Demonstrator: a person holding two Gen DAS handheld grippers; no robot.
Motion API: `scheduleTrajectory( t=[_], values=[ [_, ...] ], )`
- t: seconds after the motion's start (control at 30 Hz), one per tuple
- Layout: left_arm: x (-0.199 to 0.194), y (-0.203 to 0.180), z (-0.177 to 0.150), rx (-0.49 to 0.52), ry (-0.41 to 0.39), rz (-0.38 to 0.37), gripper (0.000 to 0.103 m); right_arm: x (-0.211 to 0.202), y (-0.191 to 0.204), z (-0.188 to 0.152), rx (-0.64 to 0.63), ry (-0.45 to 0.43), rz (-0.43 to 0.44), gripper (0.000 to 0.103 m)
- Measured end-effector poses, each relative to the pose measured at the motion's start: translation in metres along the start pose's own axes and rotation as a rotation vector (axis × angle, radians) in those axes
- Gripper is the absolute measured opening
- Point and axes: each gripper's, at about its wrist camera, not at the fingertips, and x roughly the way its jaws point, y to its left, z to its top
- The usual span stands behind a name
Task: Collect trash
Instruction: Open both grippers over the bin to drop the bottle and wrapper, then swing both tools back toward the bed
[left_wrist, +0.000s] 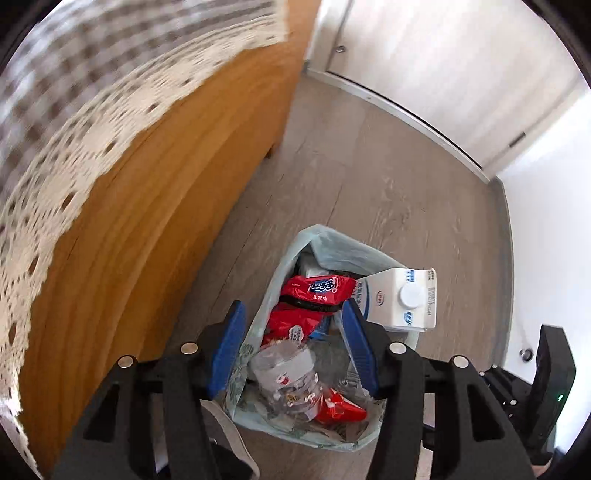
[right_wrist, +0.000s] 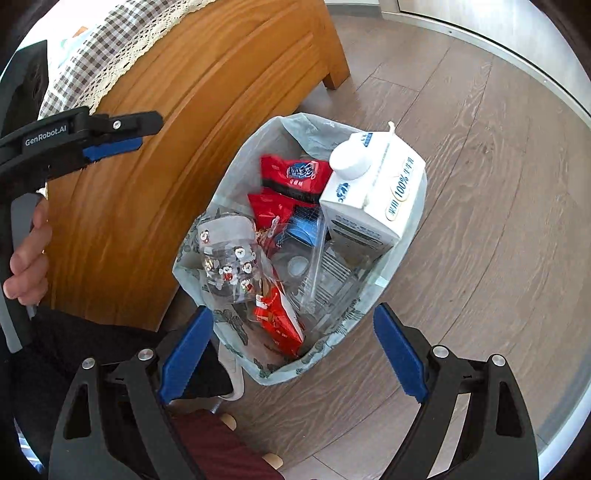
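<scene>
A pale green trash bag (left_wrist: 332, 251) (right_wrist: 384, 291) stands open on the wood floor beside a wooden cabinet. In it are a white milk carton (left_wrist: 402, 299) (right_wrist: 376, 192), red snack wrappers (left_wrist: 317, 291) (right_wrist: 291, 177), a clear plastic jar (left_wrist: 284, 376) (right_wrist: 229, 254) and clear plastic packaging (right_wrist: 325, 269). My left gripper (left_wrist: 295, 328) hovers open above the bag, empty. My right gripper (right_wrist: 295, 343) hovers open over the bag's near edge, empty. The left gripper also shows in the right wrist view (right_wrist: 110, 140), at the upper left, held by a hand.
The wooden cabinet (left_wrist: 155, 221) (right_wrist: 177, 122) stands left of the bag, topped with a checked, lace-edged cloth (left_wrist: 74, 110) (right_wrist: 96, 62). A white sliding door (left_wrist: 443, 62) and wall are beyond. Bare floor (right_wrist: 480, 184) lies right of the bag. A white slipper (right_wrist: 232, 373) is near the bag.
</scene>
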Motion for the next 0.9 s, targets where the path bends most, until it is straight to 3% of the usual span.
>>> scheduleTrajectory(
  t=[0.17,0.23,0.4,0.7,0.9],
  values=[
    [-0.014,0.007,0.002,-0.018,-0.019,0.002,0.052,-0.002,0.014,0.004,-0.032,-0.009,-0.019,0.085],
    [-0.018,0.008,0.001,-0.017,-0.023,0.007,0.058,-0.005,0.019,0.006,-0.041,-0.022,-0.037,0.085],
    [-0.026,0.002,-0.004,0.049,-0.013,0.054,0.065,-0.016,0.034,0.011,-0.079,-0.076,-0.162,0.085],
    [-0.052,-0.001,-0.015,0.099,-0.061,0.010,0.071,-0.041,0.050,0.021,-0.104,-0.138,-0.405,0.085],
    [-0.071,-0.010,-0.028,0.132,-0.090,0.004,0.077,-0.060,0.058,0.022,-0.093,-0.172,-0.491,0.085]
  ],
)
